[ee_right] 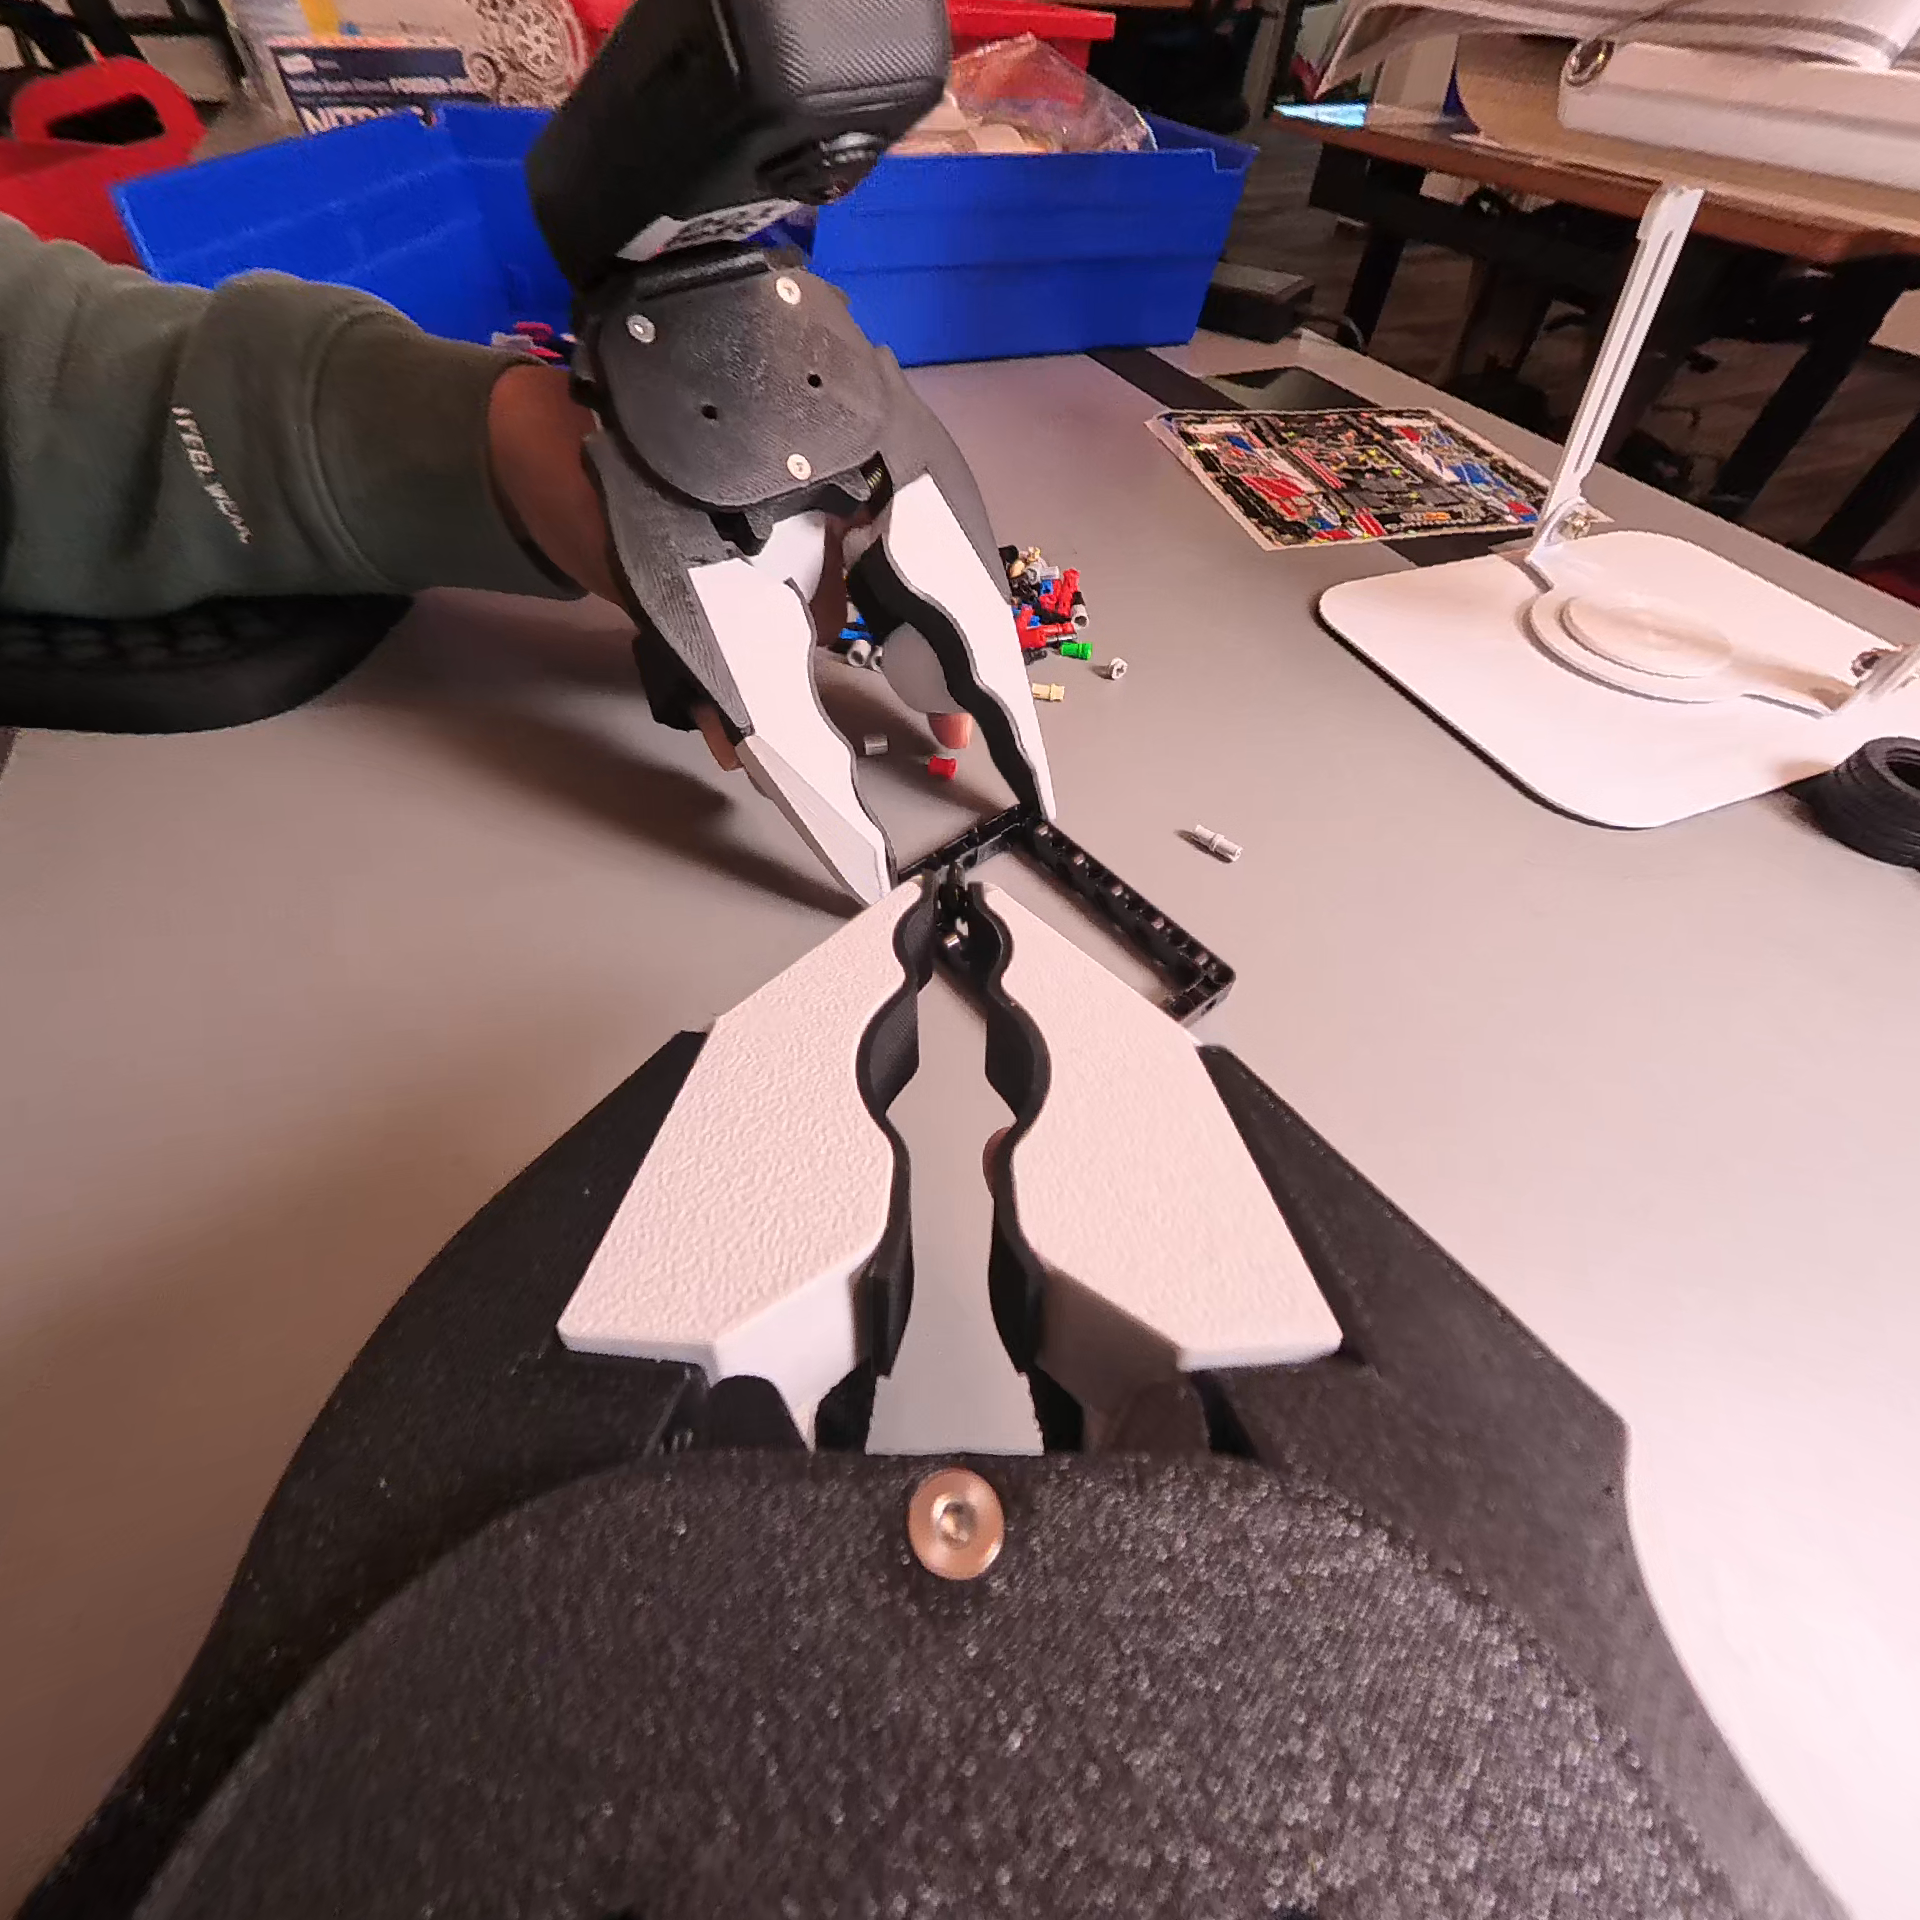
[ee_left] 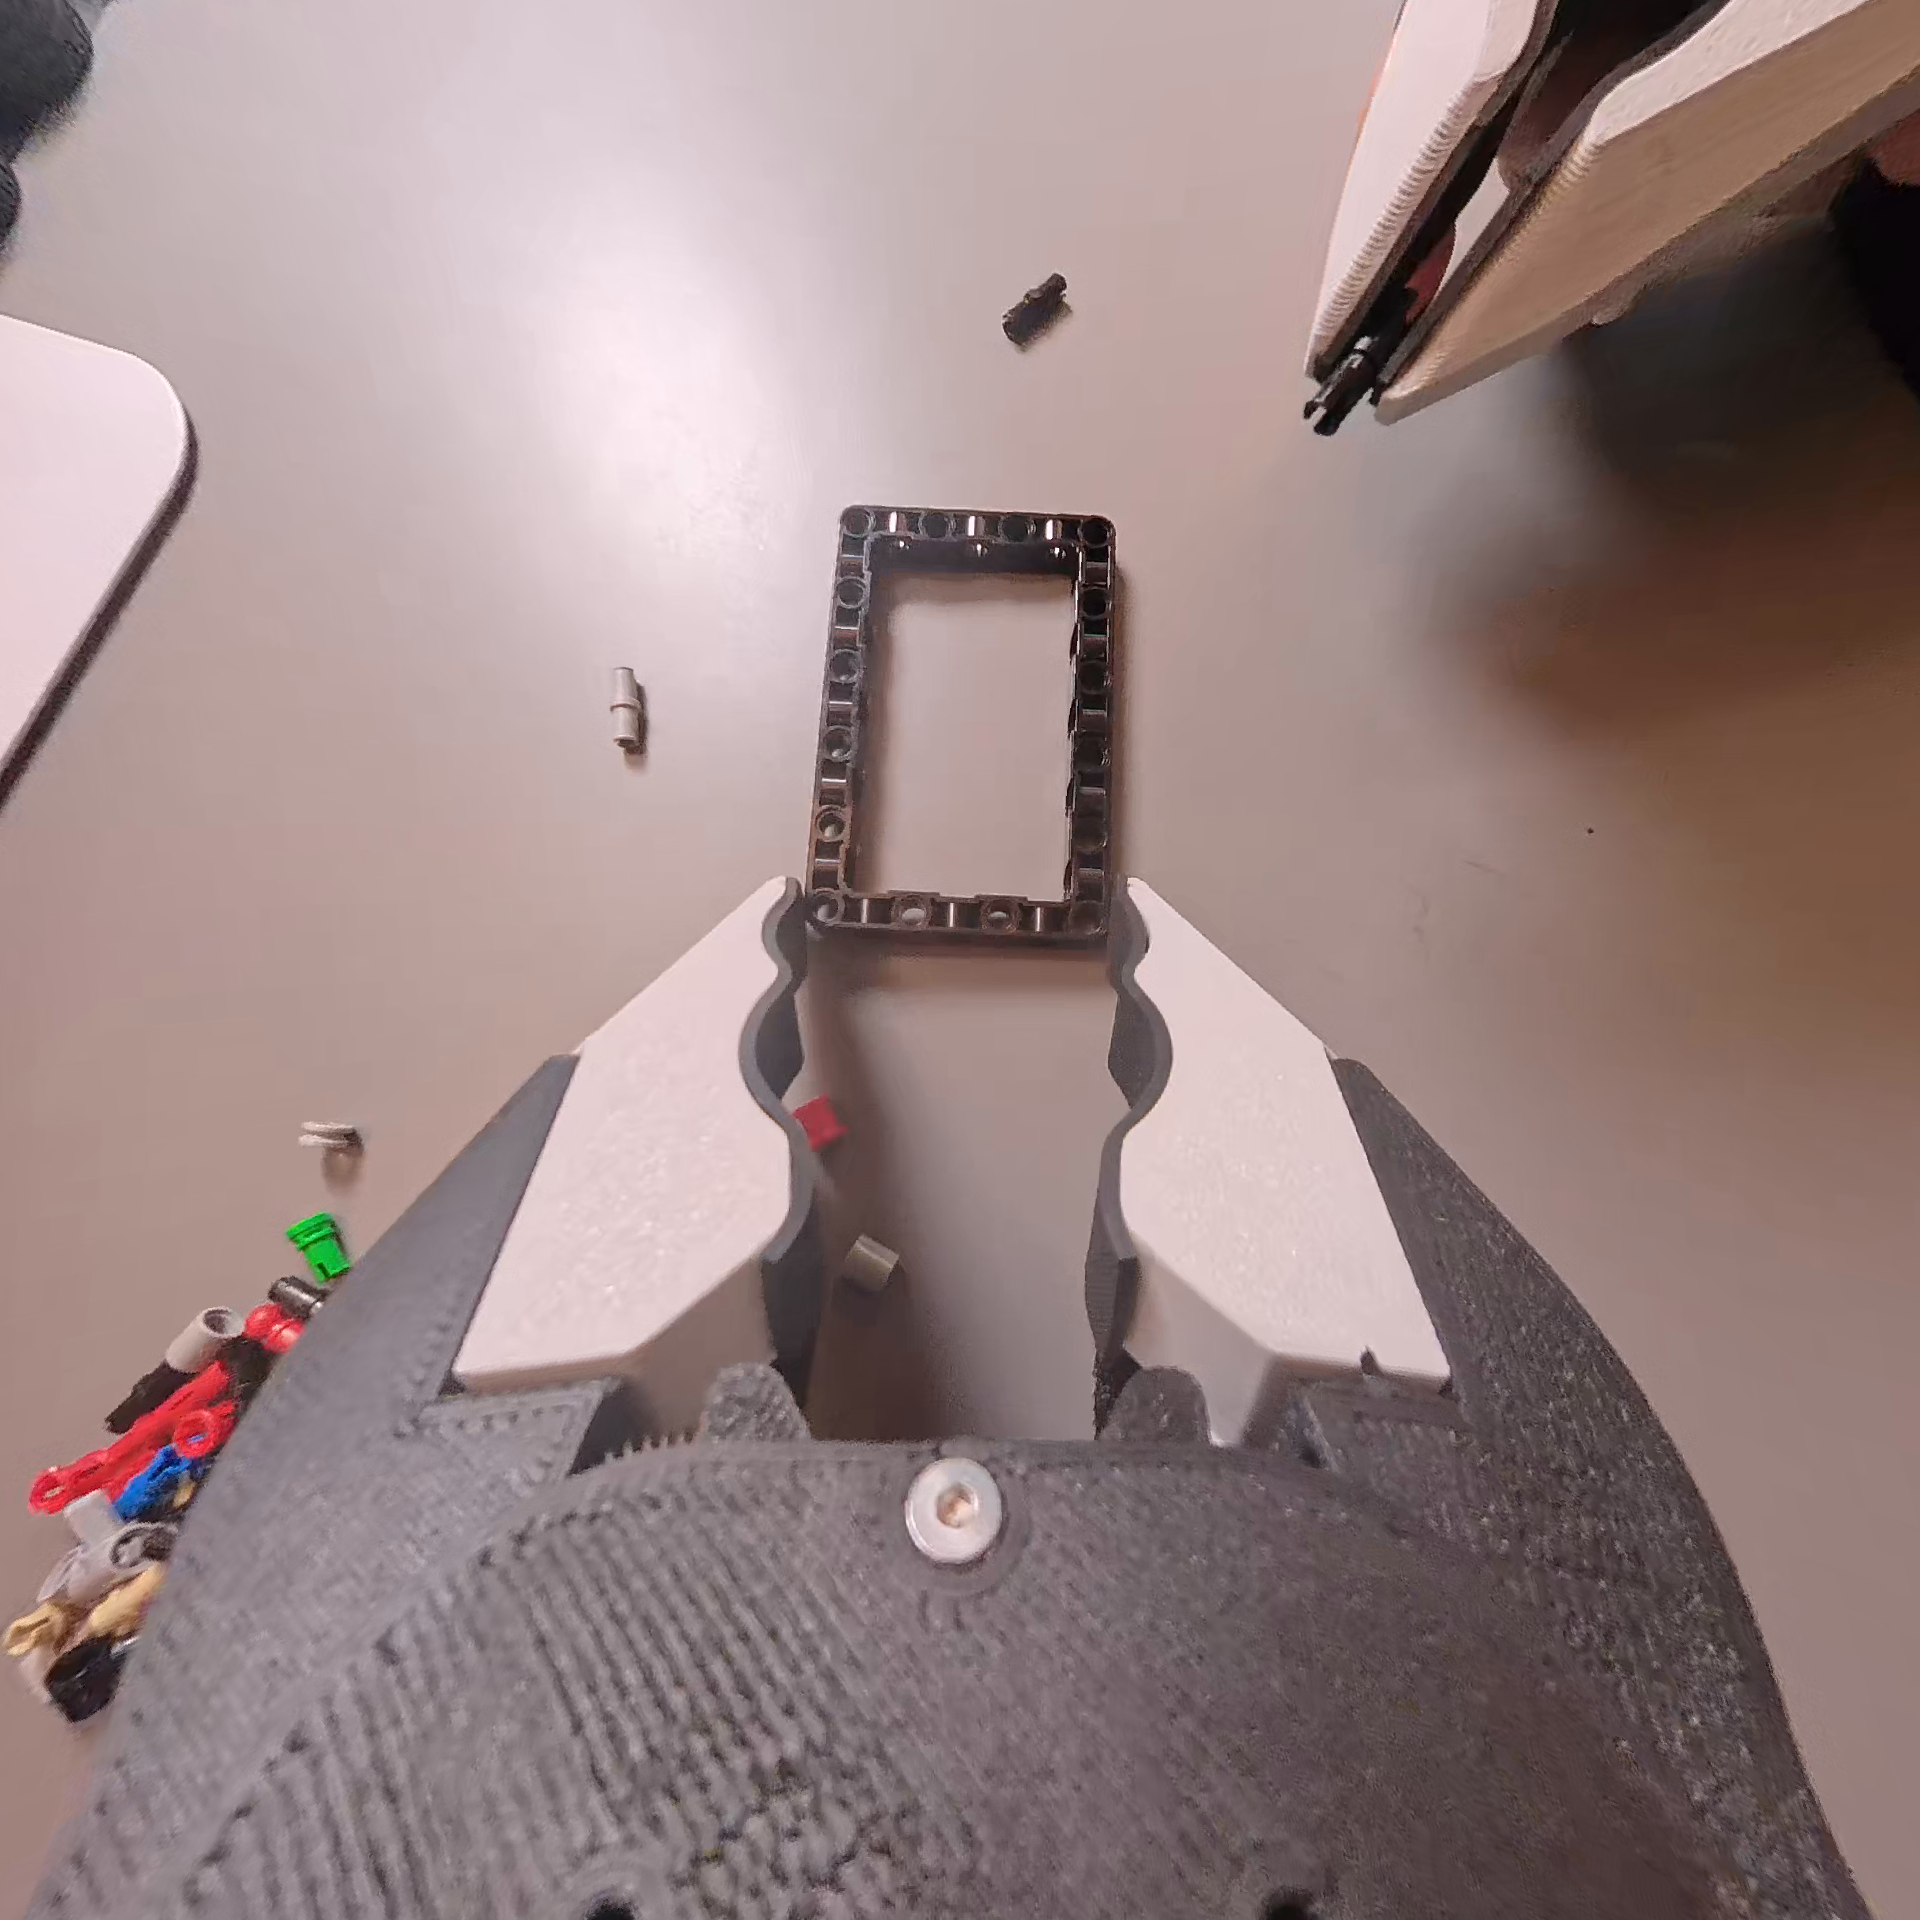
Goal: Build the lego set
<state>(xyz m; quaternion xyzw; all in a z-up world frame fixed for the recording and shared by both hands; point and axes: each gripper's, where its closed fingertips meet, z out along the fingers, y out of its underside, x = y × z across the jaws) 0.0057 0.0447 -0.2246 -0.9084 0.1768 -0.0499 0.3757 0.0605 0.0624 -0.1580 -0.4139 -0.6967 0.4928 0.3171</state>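
The black frame (ee_left: 966, 727) lies flat out in the middle of the desk (ee_left: 1455, 935), its long axis running straight away from the left gripper (ee_left: 961, 904) — that one's spread open with a fingertip at each near corner of the short end, bracing it I'd say. The right gripper (ee_right: 948, 904) is pinched on a black pin (ee_right: 951, 920), over or at the frame's rim — contact's hard to tell — so it's the nearer one for the push-in.
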